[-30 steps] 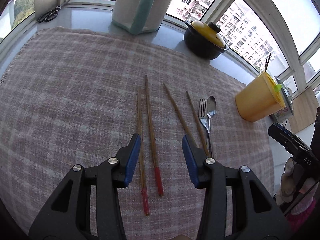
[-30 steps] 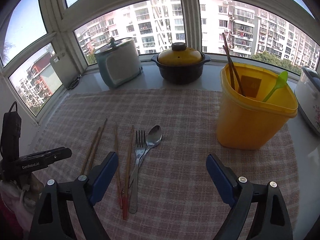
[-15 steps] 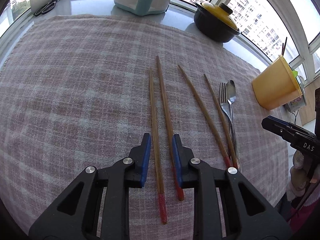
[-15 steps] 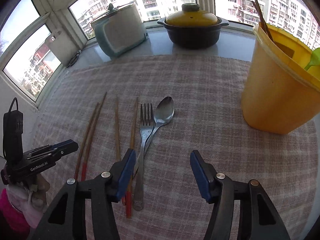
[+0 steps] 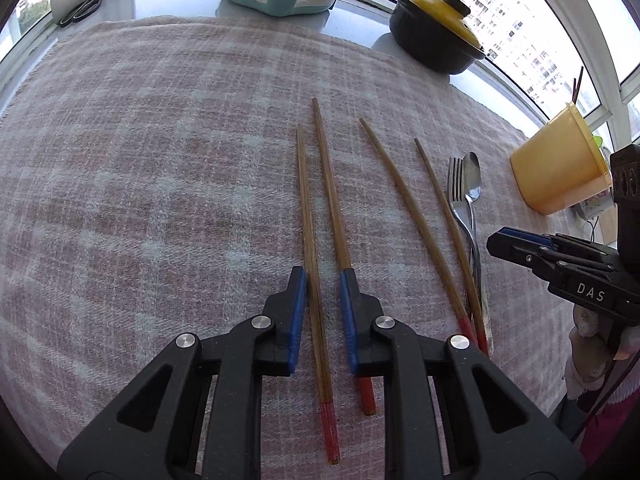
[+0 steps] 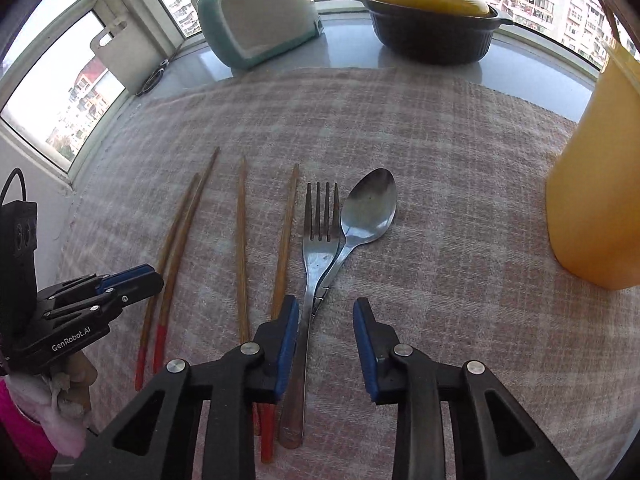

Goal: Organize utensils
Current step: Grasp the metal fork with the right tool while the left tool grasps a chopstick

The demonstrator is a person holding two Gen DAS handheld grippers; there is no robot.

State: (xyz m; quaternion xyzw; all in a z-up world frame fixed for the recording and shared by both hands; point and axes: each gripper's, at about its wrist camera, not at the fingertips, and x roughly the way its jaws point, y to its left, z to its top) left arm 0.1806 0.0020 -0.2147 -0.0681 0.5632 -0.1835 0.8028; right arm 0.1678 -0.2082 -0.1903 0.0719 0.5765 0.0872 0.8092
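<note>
Several red-tipped wooden chopsticks lie side by side on the plaid cloth (image 5: 160, 160). My left gripper (image 5: 323, 276) is low over the cloth, its jaws narrowly open around the left pair of chopsticks (image 5: 308, 216), not clamped. A second pair of chopsticks (image 5: 420, 220) lies to the right, then a fork (image 6: 316, 248) and a spoon (image 6: 366, 212) with crossed handles. My right gripper (image 6: 326, 308) is open, jaws either side of the fork and spoon handles. The yellow utensil tub (image 6: 596, 184) stands at the right.
A dark pot with a yellow lid (image 6: 432, 20) and a teal-and-white cooker (image 6: 260, 20) stand on the windowsill behind the cloth. Scissors (image 5: 82, 10) lie at the sill's far left. The right gripper also shows in the left wrist view (image 5: 560, 264).
Both grippers moved down and forward toward the cloth. The left jaws narrowed around the left chopstick pair. The right jaws narrowed and came over the fork and spoon handles.
</note>
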